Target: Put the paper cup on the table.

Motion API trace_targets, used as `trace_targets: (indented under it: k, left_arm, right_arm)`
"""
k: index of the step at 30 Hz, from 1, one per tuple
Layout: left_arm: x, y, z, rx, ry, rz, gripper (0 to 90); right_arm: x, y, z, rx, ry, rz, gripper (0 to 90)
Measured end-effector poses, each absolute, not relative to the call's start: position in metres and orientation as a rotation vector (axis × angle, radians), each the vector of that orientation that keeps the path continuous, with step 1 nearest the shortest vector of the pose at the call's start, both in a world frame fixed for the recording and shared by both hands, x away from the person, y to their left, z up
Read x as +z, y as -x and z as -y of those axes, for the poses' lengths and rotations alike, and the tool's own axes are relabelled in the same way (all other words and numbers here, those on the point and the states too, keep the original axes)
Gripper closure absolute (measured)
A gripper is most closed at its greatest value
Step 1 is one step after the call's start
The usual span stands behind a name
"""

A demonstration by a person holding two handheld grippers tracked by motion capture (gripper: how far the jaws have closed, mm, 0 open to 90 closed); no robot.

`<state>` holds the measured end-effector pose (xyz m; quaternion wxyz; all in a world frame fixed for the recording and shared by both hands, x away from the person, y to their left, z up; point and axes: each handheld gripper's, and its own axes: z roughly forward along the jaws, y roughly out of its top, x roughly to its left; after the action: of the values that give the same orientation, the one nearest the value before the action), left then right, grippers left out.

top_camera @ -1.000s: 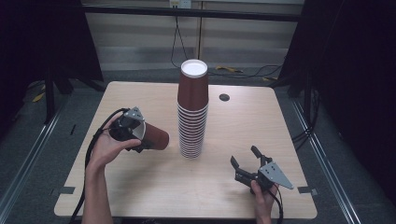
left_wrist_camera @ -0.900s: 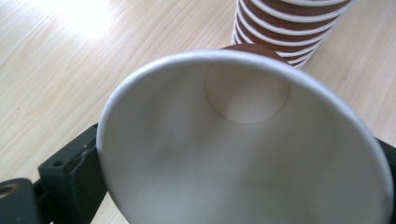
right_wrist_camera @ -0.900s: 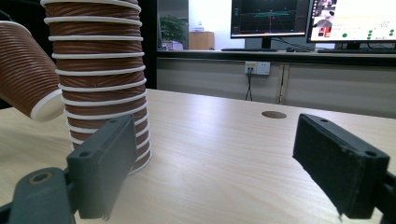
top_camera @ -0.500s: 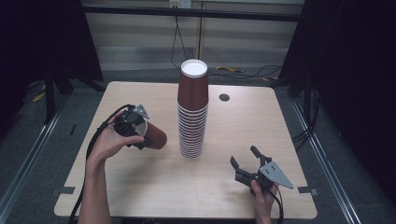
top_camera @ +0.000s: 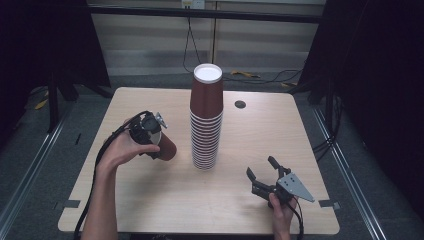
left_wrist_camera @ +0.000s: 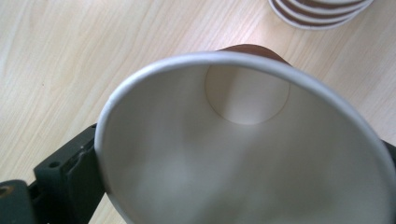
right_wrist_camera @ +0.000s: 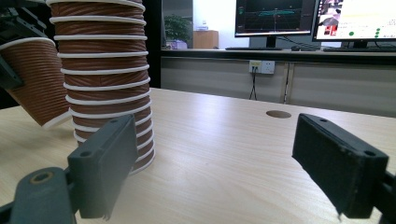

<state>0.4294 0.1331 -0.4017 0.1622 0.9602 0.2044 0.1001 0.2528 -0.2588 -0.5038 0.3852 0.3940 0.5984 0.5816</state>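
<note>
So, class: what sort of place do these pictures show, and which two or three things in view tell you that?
Probably a lab or office test room, not a home. A bare wooden table stands between dark curtains, computer monitors with graphs sit on a bench behind, and a hand-held gripper with a trailing cable rests near a tall stack of paper cups.

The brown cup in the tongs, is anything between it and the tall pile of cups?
No. The left tongs hold the brown cup tilted, beside the stack of cups, with bare table between them.

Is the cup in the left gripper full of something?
No, the left gripper view looks straight into the single brown cup, and its white inside is bare down to the bottom.
</note>
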Motion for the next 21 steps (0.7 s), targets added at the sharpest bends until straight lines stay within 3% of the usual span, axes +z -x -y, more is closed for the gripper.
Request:
trace_targets:
  k: [21]
  left_arm:
    - [-0.418,-0.437,-0.115,0.232,-2.712,-0.533,2.0]
  right_arm:
    - [-0.504,-0.253,0.259,1.483,-1.002,-1.524,14.2]
